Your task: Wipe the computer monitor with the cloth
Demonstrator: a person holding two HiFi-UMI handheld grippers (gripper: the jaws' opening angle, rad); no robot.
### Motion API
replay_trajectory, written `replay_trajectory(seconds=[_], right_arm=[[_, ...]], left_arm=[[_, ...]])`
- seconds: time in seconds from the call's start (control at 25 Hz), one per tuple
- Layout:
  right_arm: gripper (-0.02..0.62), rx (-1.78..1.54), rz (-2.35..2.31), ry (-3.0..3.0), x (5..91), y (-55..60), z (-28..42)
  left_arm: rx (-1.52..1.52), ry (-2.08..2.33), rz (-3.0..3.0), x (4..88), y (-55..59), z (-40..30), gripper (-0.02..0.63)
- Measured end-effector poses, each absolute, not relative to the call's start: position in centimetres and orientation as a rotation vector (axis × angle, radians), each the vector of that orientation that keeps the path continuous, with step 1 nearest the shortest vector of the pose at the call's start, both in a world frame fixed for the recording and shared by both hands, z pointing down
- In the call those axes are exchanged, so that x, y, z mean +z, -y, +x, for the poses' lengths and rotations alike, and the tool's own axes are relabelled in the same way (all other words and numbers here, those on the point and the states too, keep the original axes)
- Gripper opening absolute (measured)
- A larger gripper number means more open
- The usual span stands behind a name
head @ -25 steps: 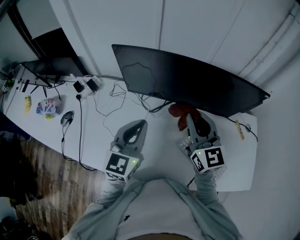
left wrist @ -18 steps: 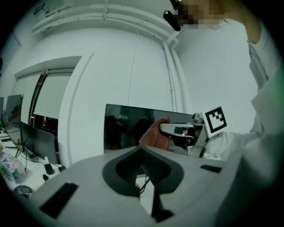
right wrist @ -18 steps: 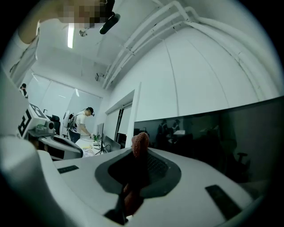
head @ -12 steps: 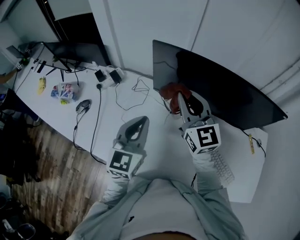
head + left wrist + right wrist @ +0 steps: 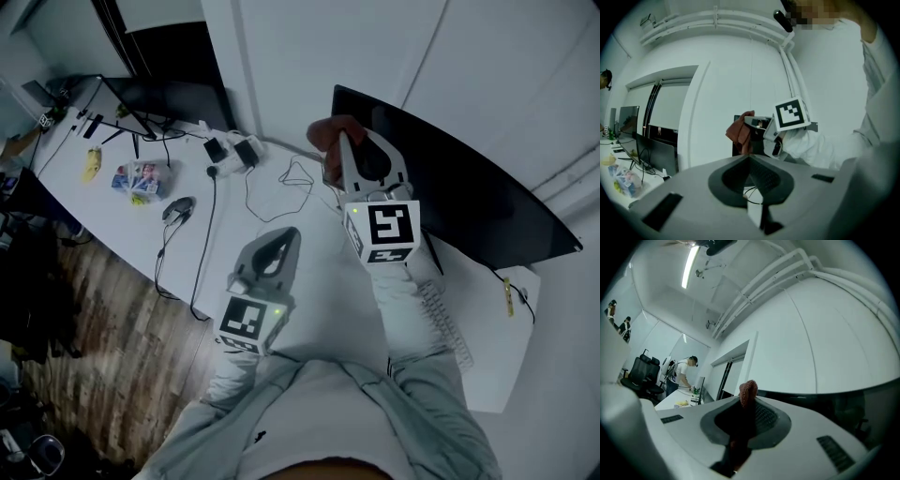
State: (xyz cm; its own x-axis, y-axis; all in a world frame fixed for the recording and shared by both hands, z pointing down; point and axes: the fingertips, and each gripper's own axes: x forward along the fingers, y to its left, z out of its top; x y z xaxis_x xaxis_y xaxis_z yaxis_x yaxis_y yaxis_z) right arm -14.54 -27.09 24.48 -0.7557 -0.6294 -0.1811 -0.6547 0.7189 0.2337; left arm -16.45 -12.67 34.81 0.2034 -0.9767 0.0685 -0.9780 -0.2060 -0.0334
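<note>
- Two grippers counted in head view. Right gripper (image 5: pixel 345 148) up at the upper left corner of the wide, black, curved computer monitor (image 5: pixel 469 197). Left gripper (image 5: pixel 283 236) low over the long white bench (image 5: pixel 187 253), well apart from the screen.
- Right gripper view: jaws clenched on the rust-red knitted cloth (image 5: pixel 323 136), a tuft poking out past the tips, dark screen just beyond.
- Left gripper view: jaws pressed together on nothing, idle.
- Since a second ago: cloth carried from under the monitor's lower edge, up and leftward, to that top corner. Left gripper barely shifted over the same span.
- Reads as positioning for a first stroke from the top corner, with most of the screen probably yet to be wiped. Cannot tell from any view whether cloth and glass are touching.
- Likely needed next: cloth laid flat on the panel, then swept rightward along the upper band.
- Risk, as a guess: hard jaw tips reaching the glass ahead of the cloth, or pushing the panel back on its stand.
</note>
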Motion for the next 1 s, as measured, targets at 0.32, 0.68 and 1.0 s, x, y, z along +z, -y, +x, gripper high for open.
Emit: replay_trajectory(seconds=[0.32,0.68,1.0], right_arm=[[0.043,0.484,-1.207,-2.757,21.9,30.0,-19.4],[0.043,0.523,-1.405,-2.649,21.8,32.0,-20.0],[0.042,0.51,-1.47,-2.635,23.4,32.8,-20.2]], left_arm=[[0.094,1.966,2.407,35.2,13.0,-18.3,0.021],[0.051,1.956,2.363,36.3,13.2,-20.6,0.02],[0.075,1.943,2.396,36.6,13.6,-21.8,0.021]])
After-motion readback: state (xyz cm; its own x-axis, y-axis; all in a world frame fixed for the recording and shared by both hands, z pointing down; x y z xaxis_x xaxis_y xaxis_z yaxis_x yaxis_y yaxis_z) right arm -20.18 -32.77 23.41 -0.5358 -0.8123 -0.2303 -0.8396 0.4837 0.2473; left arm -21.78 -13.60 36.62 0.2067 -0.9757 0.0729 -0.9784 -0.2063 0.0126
